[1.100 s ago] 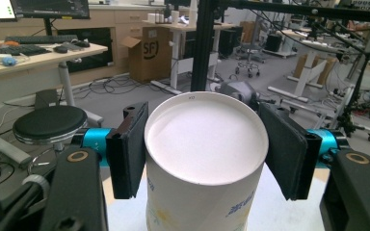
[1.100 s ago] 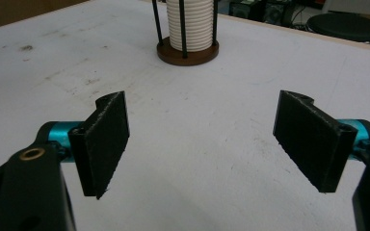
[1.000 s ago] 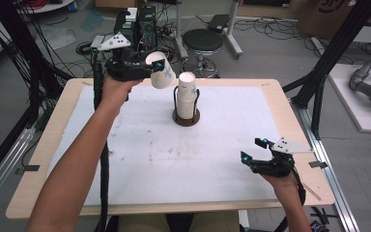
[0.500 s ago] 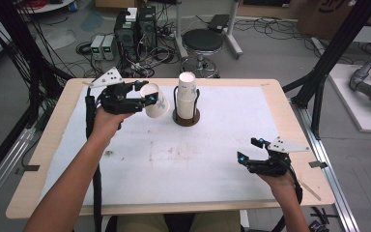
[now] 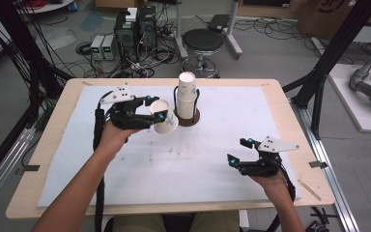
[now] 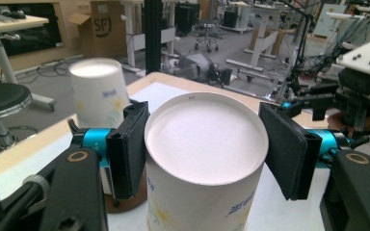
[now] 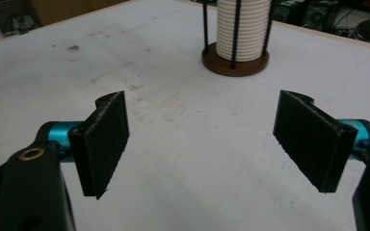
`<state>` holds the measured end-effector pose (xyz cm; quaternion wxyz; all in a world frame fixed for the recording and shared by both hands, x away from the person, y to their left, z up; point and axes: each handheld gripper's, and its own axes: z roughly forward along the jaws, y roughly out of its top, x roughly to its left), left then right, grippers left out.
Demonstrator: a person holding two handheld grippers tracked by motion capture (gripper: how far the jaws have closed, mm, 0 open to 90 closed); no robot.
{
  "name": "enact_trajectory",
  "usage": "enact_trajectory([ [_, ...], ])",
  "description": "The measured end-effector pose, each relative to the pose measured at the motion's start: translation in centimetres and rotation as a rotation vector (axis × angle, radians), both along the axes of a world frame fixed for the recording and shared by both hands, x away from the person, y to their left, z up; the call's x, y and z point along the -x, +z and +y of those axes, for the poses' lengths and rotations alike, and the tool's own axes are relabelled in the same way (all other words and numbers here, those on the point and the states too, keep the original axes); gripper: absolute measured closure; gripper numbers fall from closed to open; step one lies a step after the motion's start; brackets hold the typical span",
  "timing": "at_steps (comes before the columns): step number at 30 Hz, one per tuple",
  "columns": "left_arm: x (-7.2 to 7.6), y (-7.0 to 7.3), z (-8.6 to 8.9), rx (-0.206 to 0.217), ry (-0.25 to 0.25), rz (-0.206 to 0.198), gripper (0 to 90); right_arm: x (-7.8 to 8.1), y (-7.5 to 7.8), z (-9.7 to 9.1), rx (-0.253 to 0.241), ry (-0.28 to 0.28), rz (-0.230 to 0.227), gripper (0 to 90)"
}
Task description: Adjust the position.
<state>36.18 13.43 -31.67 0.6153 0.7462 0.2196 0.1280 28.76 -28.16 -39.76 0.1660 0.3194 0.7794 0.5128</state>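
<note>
Left tongs [image 5: 155, 110] are gripping a paper cup [image 5: 164, 116], now lowered from above the cup stack [image 5: 186, 95] toward the desk [image 5: 77, 145] just left of it, probably heading for placement. Right tongs [image 5: 239, 151] are idling, released, empty.

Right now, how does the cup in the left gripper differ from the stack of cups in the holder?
The held cup is single and clamped in the left gripper; the cup stack has many cups nested in a wire holder. The held cup hangs tilted above the table; the cup stack stands upright. Both are white paper with the same print.
</note>
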Motion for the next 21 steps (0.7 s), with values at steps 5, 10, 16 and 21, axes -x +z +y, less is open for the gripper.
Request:
enact_trajectory([
  [5,1.5,-1.3,-0.7,-0.002,-0.023,0.013,37.5,0.3,0.0,1.1,0.004,0.057,0.008,19.2],
  [10,2.4,-2.0,-1.8,-0.016,-0.072,0.021,37.5,0.4,0.4,2.1,-0.009,0.142,-0.009,19.3],
  [16,2.8,-2.3,-3.2,-0.021,-0.138,0.021,37.6,-0.3,0.7,3.4,-0.018,0.202,-0.015,19.3],
  [21,3.2,-2.7,-4.0,-0.022,-0.173,0.02,37.7,-0.9,0.7,4.8,-0.006,0.25,-0.018,19.3],
])
